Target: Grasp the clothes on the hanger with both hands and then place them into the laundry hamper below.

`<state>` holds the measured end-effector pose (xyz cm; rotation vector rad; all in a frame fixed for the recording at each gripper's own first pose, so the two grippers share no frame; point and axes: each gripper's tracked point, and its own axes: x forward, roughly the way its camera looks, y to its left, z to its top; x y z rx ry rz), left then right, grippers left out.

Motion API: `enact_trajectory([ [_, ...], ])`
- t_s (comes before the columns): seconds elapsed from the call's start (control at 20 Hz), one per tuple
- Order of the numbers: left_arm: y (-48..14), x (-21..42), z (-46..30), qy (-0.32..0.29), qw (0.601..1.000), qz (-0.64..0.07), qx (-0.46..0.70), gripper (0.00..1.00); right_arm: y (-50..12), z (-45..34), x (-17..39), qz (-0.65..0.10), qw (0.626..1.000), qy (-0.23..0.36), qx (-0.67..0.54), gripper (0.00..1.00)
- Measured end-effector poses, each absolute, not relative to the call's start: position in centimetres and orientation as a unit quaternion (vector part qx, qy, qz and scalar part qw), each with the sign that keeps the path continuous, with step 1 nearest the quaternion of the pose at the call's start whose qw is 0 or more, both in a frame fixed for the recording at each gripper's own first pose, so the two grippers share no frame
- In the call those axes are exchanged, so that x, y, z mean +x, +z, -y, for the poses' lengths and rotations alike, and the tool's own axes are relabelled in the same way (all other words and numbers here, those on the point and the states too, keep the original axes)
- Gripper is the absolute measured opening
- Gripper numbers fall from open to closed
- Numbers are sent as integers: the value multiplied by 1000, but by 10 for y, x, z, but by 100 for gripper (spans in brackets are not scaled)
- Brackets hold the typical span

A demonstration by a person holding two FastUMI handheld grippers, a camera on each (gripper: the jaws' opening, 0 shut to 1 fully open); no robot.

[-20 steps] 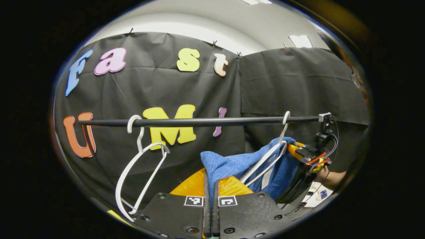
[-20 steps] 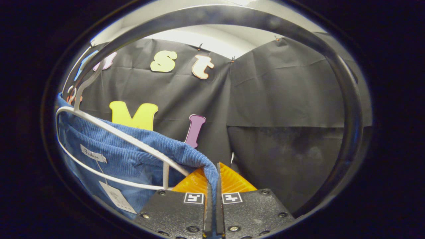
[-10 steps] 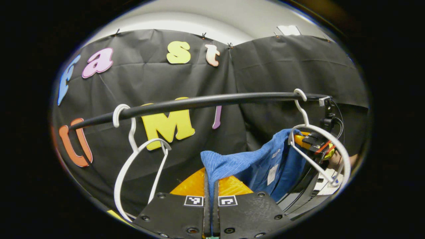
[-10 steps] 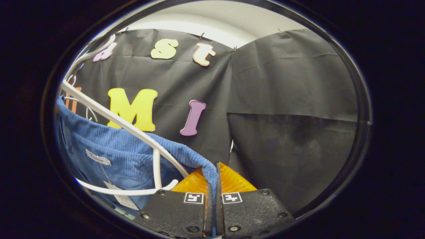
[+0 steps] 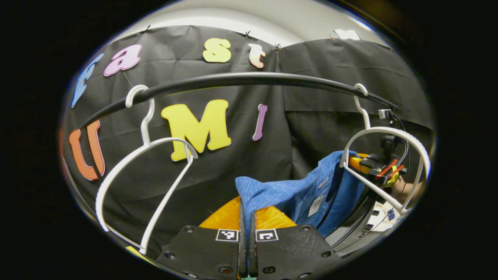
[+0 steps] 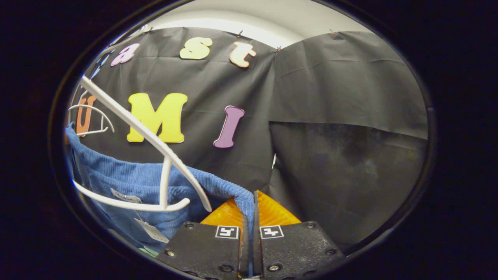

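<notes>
A: Item one, garment?
B: A blue ribbed corduroy garment is listed, stretched between the two grippers below a black horizontal rail. A white tag is seen inside it.

A: Left gripper?
B: The left gripper, black-bodied with orange fingers, is recorded with its jaws closed together and a fold of the blue cloth pinched between them.

A: Right gripper?
B: In the right gripper view, the right gripper is likewise shown closed, with an edge of the garment clamped between both orange fingers. In the left gripper view it is seen farther off at the right, held by a hand, with the cloth running to it.

A: Hangers?
B: Two white plastic hangers are entered. The bare left hanger is hooked on the rail, well apart from the cloth. The second white hanger is hooked on the rail at the right; the garment's upper edge is seen just beside its lower bar. In the right gripper view that hanger is shown crossing in front of the cloth; whether cloth is draped on it cannot be told.

A: Backdrop?
B: Black cloth wall.
</notes>
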<state>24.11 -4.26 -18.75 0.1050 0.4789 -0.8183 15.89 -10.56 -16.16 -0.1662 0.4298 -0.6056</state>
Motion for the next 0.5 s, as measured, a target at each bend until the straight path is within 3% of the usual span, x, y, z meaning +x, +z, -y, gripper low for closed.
enact_trajectory([
  [0.45, -229, 213, 28, -362, 895, -261, 20, 2, -202, 94, 155, -257, 926, -274, -42, 7],
  [0.5, -230, 209, 26, -360, 896, -261, 16, 7, -206, 85, 151, -261, 926, -271, -39, 7],
])
